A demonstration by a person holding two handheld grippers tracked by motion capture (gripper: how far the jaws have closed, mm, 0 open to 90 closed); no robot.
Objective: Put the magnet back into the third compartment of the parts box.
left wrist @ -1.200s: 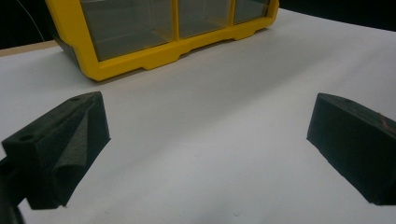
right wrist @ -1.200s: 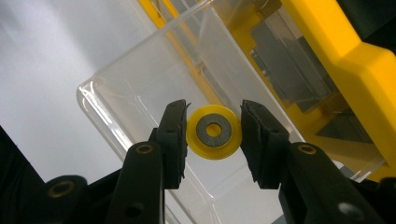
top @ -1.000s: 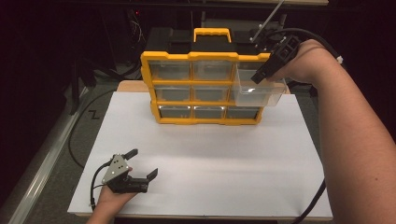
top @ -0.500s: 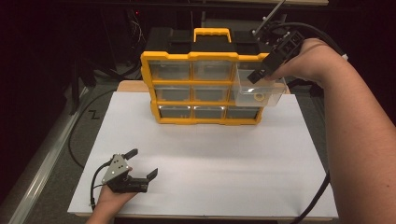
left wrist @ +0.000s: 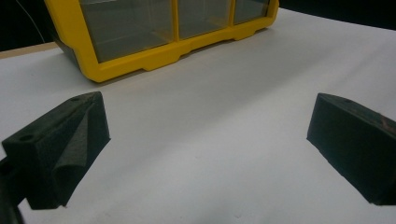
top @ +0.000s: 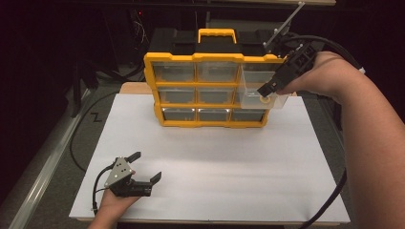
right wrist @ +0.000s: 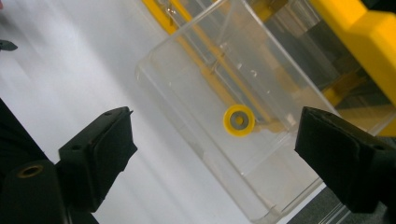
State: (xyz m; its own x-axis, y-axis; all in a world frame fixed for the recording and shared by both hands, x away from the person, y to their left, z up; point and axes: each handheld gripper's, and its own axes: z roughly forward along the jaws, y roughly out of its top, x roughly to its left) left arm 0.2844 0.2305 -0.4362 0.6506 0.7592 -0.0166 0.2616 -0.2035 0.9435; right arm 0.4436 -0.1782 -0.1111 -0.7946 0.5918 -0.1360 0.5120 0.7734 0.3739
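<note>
A yellow organizer with clear drawers stands at the back of the white mat. Its right middle drawer is pulled out and holds a small yellow ring. My right gripper hangs open just above that drawer. In the right gripper view the ring, with its grey centre, lies on the floor of the clear drawer between the wide-apart jaws of the right gripper. My left gripper rests open near the mat's front left corner, empty. In the left gripper view the left gripper faces the organizer's bottom row.
Black cables trail off the mat's right front and off its left side. A metal rail runs along the left of the table. Dark equipment stands behind the organizer.
My right gripper has dropped a little and shifted left, closer over the pulled-out drawer. The left gripper has not moved.
</note>
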